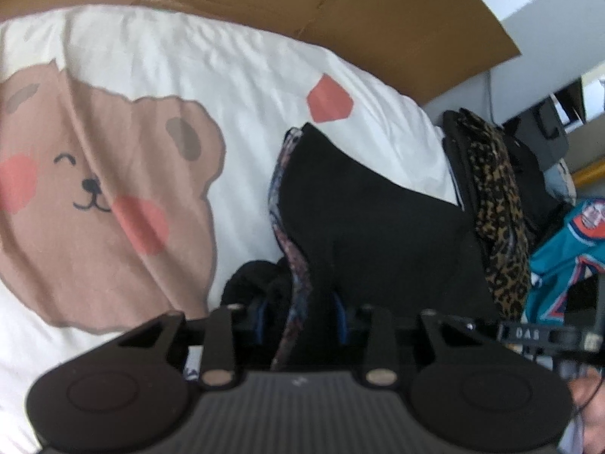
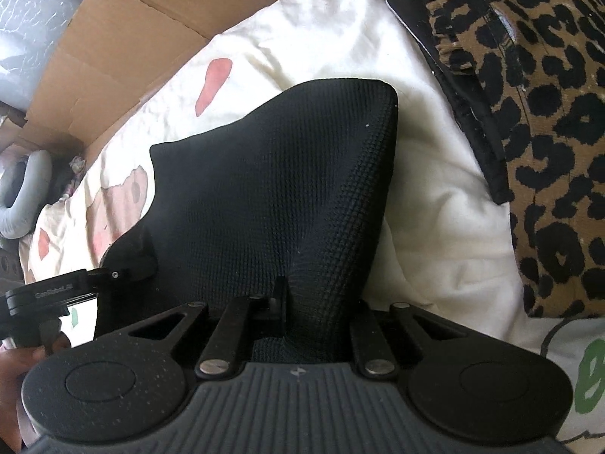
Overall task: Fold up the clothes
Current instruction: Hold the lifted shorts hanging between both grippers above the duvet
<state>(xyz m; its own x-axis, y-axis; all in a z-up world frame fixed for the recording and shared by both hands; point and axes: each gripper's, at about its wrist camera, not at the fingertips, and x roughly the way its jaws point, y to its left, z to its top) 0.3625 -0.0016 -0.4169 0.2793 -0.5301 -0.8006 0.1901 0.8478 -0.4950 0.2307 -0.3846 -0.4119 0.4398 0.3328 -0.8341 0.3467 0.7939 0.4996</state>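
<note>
- The left gripper (image 1: 302,310) points steeply down at the bed, its jaws clamped on a bunched edge of the black knit garment (image 1: 363,223), which shows a patterned inner layer along its left side.
- The right gripper (image 2: 302,302) is nearly fully closed, pinching the same black knit garment (image 2: 287,189), whose waffle weave rises from the fingers toward 12 o'clock.
- In the right wrist view the left gripper (image 2: 56,295) sits at 9 o'clock, with a hand (image 2: 15,374) below it.
- The garment is held up off the white bear-print duvet (image 1: 234,60), peaking between the two grippers.
- The bear's face (image 1: 94,189) lies at 9 o'clock of the garment in the left wrist view.
- A leopard-print garment (image 2: 548,132) lies on the duvet at 2 o'clock of the black one, just beside it.
- A teal jersey (image 1: 567,257) sits at 3 o'clock in the left wrist view, beyond the leopard print.
- Flattened brown cardboard (image 1: 378,11) stands behind the bed at 12 o'clock.
</note>
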